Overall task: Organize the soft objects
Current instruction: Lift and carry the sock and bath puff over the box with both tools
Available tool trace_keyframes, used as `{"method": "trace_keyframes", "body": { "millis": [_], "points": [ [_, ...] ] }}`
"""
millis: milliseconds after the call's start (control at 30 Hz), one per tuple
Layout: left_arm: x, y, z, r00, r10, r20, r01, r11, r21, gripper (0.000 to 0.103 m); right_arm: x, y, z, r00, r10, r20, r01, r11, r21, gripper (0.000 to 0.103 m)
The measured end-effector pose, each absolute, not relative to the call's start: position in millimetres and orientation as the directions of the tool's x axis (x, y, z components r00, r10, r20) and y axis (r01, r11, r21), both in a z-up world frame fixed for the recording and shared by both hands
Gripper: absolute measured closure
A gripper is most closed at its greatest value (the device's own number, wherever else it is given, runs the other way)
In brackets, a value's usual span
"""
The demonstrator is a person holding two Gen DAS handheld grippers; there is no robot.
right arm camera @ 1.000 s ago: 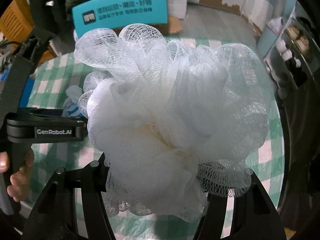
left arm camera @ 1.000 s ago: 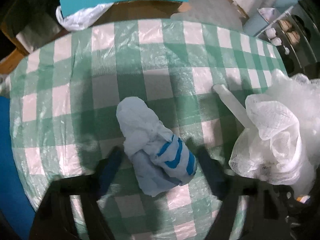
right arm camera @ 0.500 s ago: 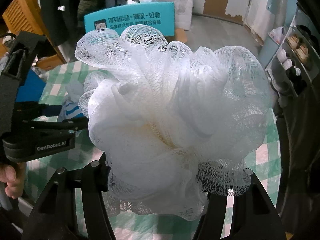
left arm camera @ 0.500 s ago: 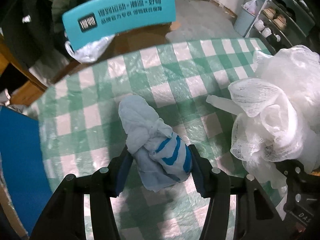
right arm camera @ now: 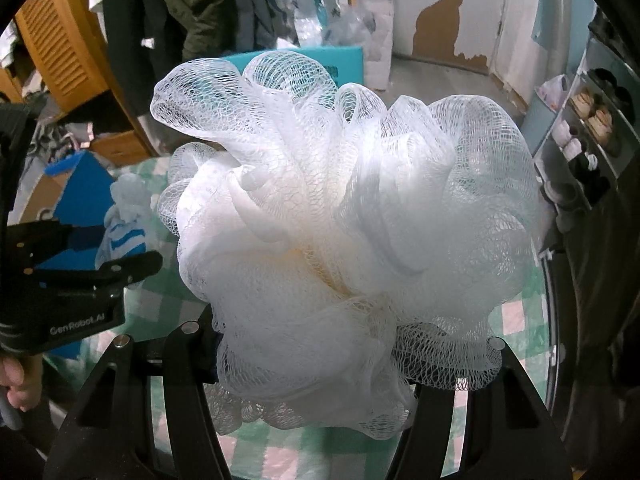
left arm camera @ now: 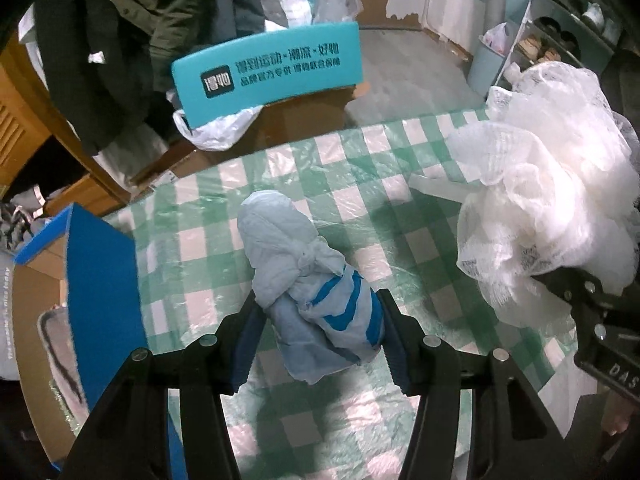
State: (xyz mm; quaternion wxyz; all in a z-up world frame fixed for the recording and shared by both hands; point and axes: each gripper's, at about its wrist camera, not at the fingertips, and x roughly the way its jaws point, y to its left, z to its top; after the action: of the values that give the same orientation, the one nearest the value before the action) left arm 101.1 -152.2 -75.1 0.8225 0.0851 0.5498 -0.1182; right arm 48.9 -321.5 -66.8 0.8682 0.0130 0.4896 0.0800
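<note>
My left gripper (left arm camera: 318,336) is shut on a rolled pale blue cloth bundle with blue stripes (left arm camera: 308,280), held above the green checked tablecloth (left arm camera: 208,264). Its blue pads press the bundle's striped end on both sides. My right gripper (right arm camera: 312,364) is shut on a big white mesh bath pouf (right arm camera: 344,216), which fills most of the right wrist view and hides the pads. The pouf (left arm camera: 548,216) also shows at the right of the left wrist view. In the right wrist view the left gripper (right arm camera: 132,268) and the bundle (right arm camera: 122,224) appear at the left.
A blue box (left arm camera: 100,280) stands at the table's left edge. A white plastic tube (left arm camera: 436,190) lies on the cloth near the pouf. Beyond the table are a teal chair back (left arm camera: 268,70), hanging coats (left arm camera: 132,32) and a shelf with shoes (right arm camera: 588,120).
The left gripper closed on the striped bundle and lifted it off the cloth. Both grippers have risen, so more of the room shows behind the table.
</note>
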Motion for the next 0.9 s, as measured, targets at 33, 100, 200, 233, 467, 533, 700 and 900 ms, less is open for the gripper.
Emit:
{"method": "trace_keyframes", "body": {
  "millis": [33,100,200,233,467,533,700,900],
  "points": [
    [100,-150,-73,0.371,-0.102,-0.923,0.288,0.958,0.010,0.047,49,-320,-63,0.512,0.155,-0.845,-0.131,0.986,0.101,0.042],
    [97,-143,-66,0.381,-0.099,-0.919,0.282,0.959,0.013,0.047,47,-315,-57,0.523,0.161,-0.837,-0.142,0.985,0.100,0.042],
    [92,-132,-59,0.393,-0.092,-0.915,0.264,0.964,0.016,0.047,44,-307,-50,0.535,0.170,-0.828,-0.160,0.982,0.099,0.042],
    [91,-126,-56,0.398,-0.091,-0.913,0.255,0.967,0.014,0.047,43,-305,-48,0.538,0.176,-0.824,-0.166,0.981,0.101,0.042],
    [81,-101,-35,0.454,-0.067,-0.889,0.226,0.973,0.042,0.047,37,-291,-33,0.564,0.214,-0.798,-0.201,0.972,0.118,0.042],
    [78,-95,-31,0.471,-0.058,-0.880,0.222,0.974,0.054,0.047,35,-287,-27,0.569,0.231,-0.790,-0.213,0.968,0.130,0.042],
    [69,-80,-28,0.484,-0.033,-0.874,0.209,0.975,0.078,0.047,29,-273,-13,0.582,0.268,-0.768,-0.252,0.957,0.143,0.042],
    [59,-67,-18,0.534,0.001,-0.845,0.202,0.971,0.129,0.047,31,-256,-1,0.588,0.304,-0.749,-0.289,0.944,0.156,0.042]
  ]
}}
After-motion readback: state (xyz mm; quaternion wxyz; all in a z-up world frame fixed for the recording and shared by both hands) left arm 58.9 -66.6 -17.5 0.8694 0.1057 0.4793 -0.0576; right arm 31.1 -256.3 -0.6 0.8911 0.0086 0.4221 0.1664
